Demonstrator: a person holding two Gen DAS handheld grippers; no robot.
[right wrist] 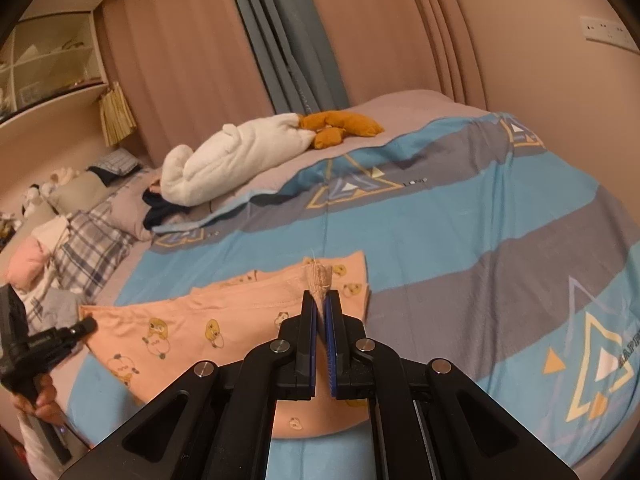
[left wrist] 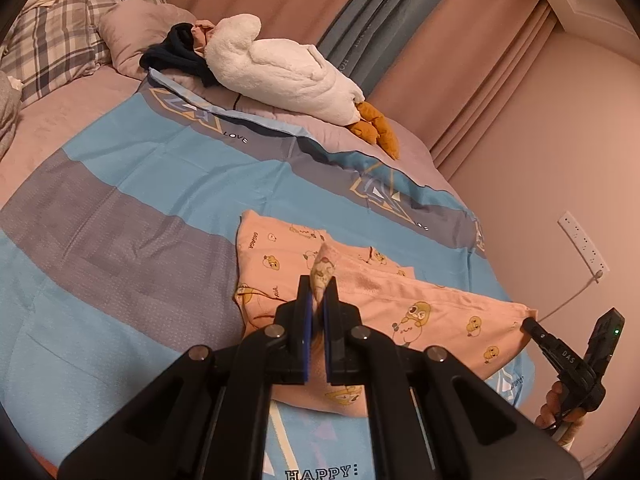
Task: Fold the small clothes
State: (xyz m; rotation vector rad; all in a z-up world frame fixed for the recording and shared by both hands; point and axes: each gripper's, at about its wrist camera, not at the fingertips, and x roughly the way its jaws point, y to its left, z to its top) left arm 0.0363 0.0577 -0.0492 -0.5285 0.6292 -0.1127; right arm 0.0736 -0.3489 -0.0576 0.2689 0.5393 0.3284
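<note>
Pink garment (left wrist: 432, 304) corners between both tongs, left (left wrist: 319, 294), right (right wrist: 321, 300).

A small peach cotton garment printed with yellow cartoon chicks (left wrist: 420, 312) lies on the blue-and-grey striped quilt cover (left wrist: 140, 184) spread over the bed. The left gripper (left wrist: 318, 300) holds one gathered corner of it, and the right gripper (right wrist: 321, 304) holds the opposite corner, the cloth stretched between them. Behind the garment, near the far edge of the bed, a long white plush goose with orange feet (left wrist: 288, 76) lies on the quilt. Plaid pillows (left wrist: 56, 40) sit at the head of the bed, left of the goose in the left wrist view. Pink pleated curtains (right wrist: 180, 60) hang behind the bed.
</note>
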